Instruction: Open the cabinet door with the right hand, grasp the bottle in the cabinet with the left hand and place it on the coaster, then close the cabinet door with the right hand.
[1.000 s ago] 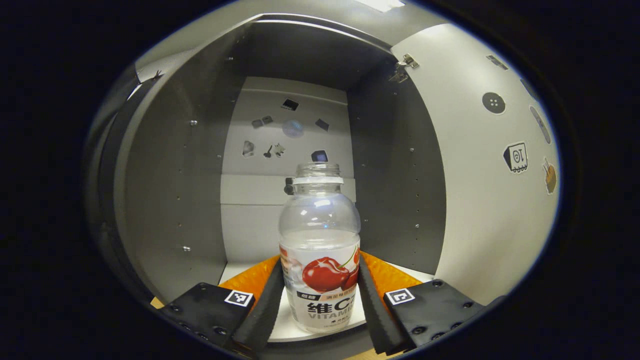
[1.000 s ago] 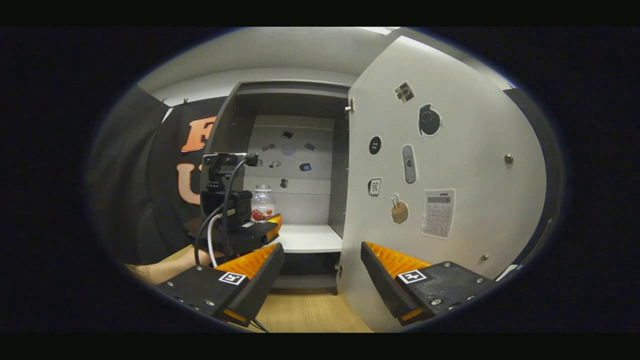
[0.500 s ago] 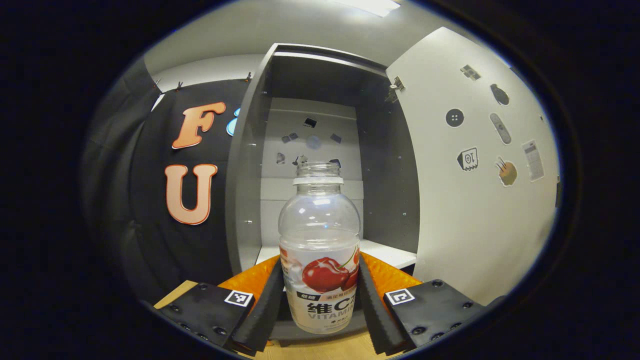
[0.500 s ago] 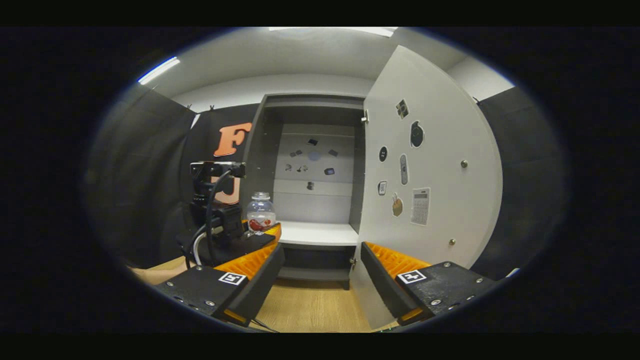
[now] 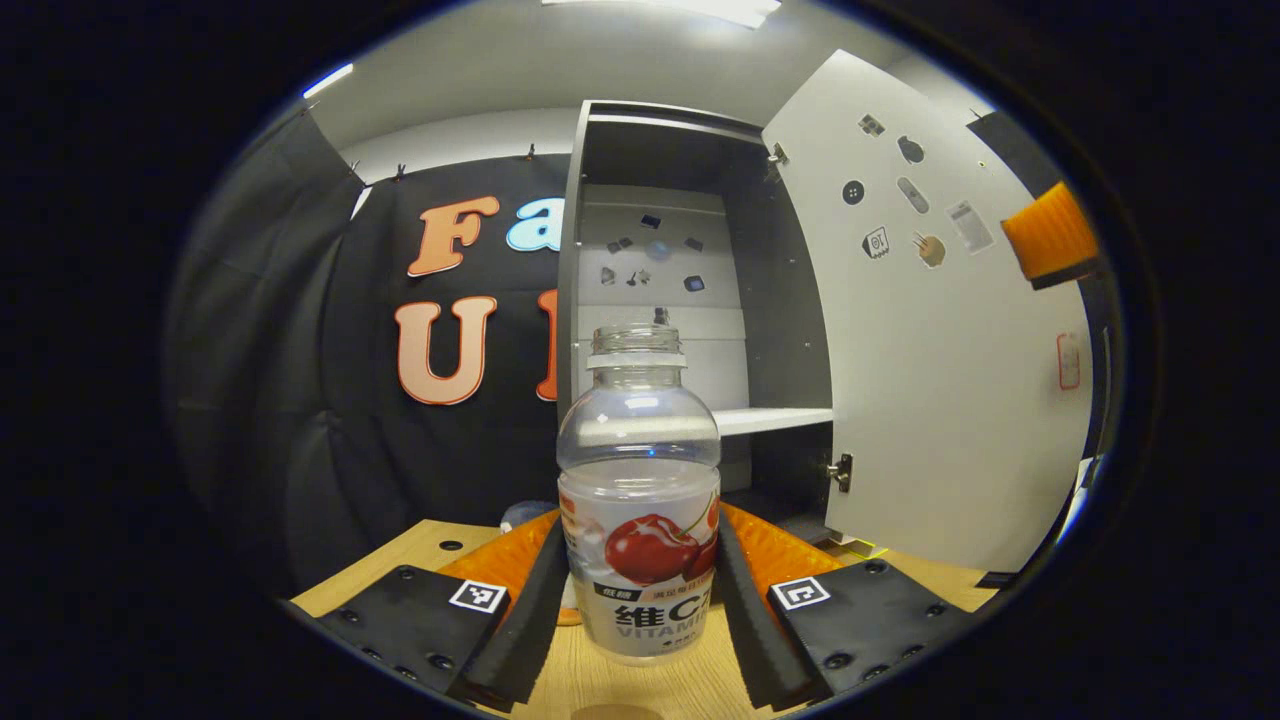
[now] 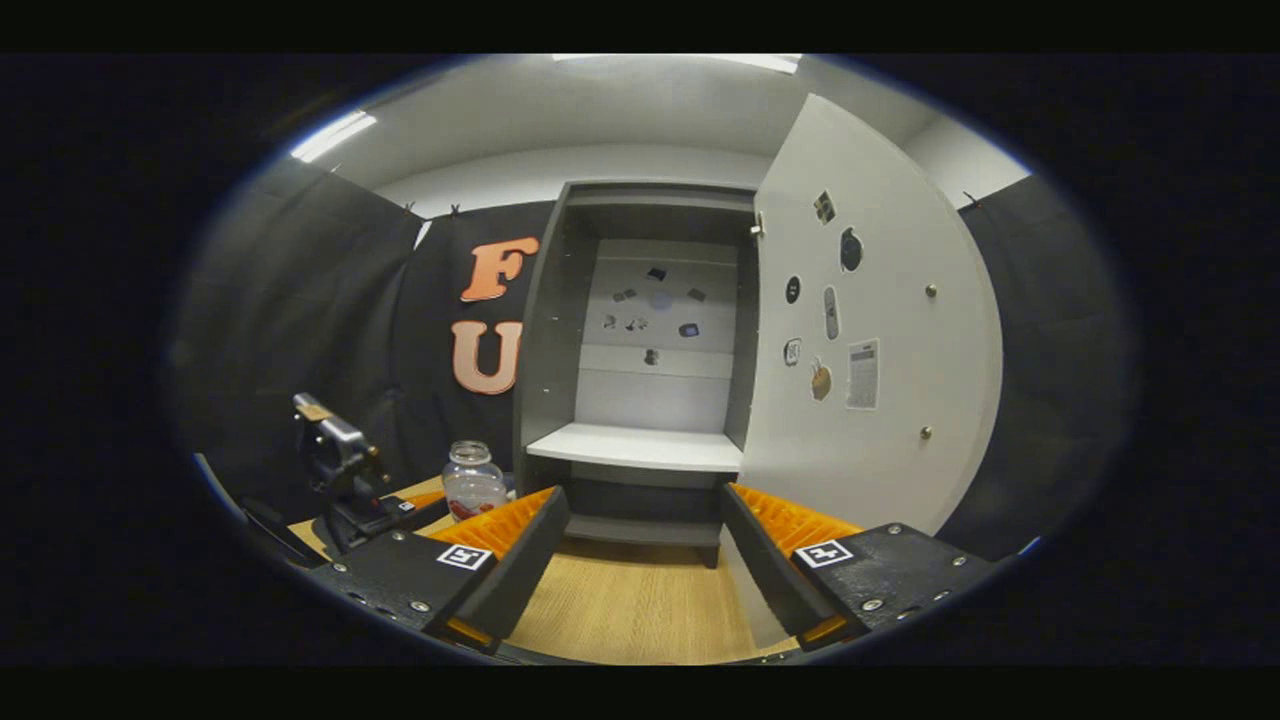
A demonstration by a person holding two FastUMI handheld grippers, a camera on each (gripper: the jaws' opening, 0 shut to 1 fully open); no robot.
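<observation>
— Black cloth hangs behind everything, and a wooden tabletop (image 5: 640, 680) runs under my tools. What else is there?

— I see the cabinet (image 6: 640, 330) standing open, its pale shelf (image 6: 640, 447) bare, and the cabinet door (image 6: 880, 330) swung wide to the right with stickers on its inner face.

— And the bottle?

— I have the bottle (image 5: 640, 500) upright in my left tool (image 5: 640, 600), both fingers pressed against its labelled lower half (clear plastic, no cap, a cherry on the label). It is outside the cabinet, over the tabletop, low down; I cannot tell whether its base touches the wood. In the right gripper view the bottle (image 6: 472, 482) sits left of the cabinet, near the table's far edge.

— Your right tool?

— My right tool (image 6: 645, 545) has its fingers spread apart with nothing between them, facing the cabinet from well back.

— The coaster?

— Something orange and round peeks out just behind the left finger; I cannot tell what it is.
</observation>
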